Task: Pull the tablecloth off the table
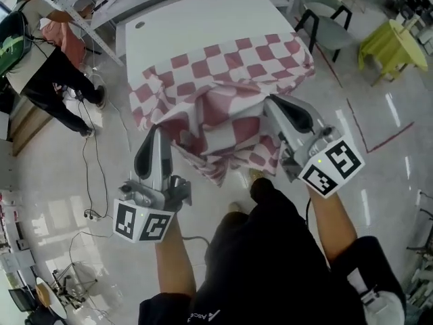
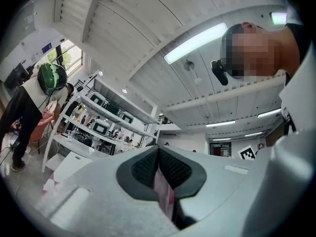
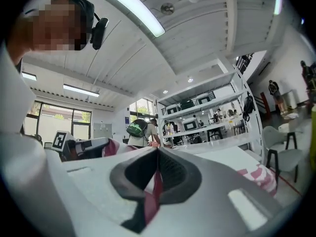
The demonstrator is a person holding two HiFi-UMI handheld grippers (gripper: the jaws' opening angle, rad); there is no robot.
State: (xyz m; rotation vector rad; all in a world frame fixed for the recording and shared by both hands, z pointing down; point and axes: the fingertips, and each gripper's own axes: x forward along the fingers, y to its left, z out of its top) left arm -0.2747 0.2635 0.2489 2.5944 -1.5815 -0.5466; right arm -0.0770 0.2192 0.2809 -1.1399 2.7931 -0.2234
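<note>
**First speaker:** Where was the tablecloth when we looked down from the head view?

**Second speaker:** We saw the red-and-white checked tablecloth [image 1: 230,73] covering the near half of a white table [image 1: 196,19]. The far half of the tabletop was bare. The near edge of the tablecloth was bunched and lifted off the table. Its folds sagged between the two grippers and hung down past the table's near side.

**First speaker:** What were the grippers doing?

**Second speaker:** The left gripper [image 1: 153,133] was at the near left, clenched on a fold of the tablecloth. In the left gripper view we saw its dark pads [image 2: 143,168] pressed together, with a pink-and-white strip pinched between them. The right gripper [image 1: 272,103] was at the near right, grasping the same bunched edge. In the right gripper view we saw a red-and-white fold caught between its closed jaws.

**First speaker:** What else did we see around the table?

**Second speaker:** A person [image 1: 40,59] with a green backpack stood at the far left, near the table's far left corner. A grey chair [image 1: 328,22] stood at the far right. A thin cable [image 1: 88,175] trailed over the pale floor [image 1: 54,202] on the left. In the right gripper view we saw white shelving [image 3: 212,117] beyond the table.
</note>
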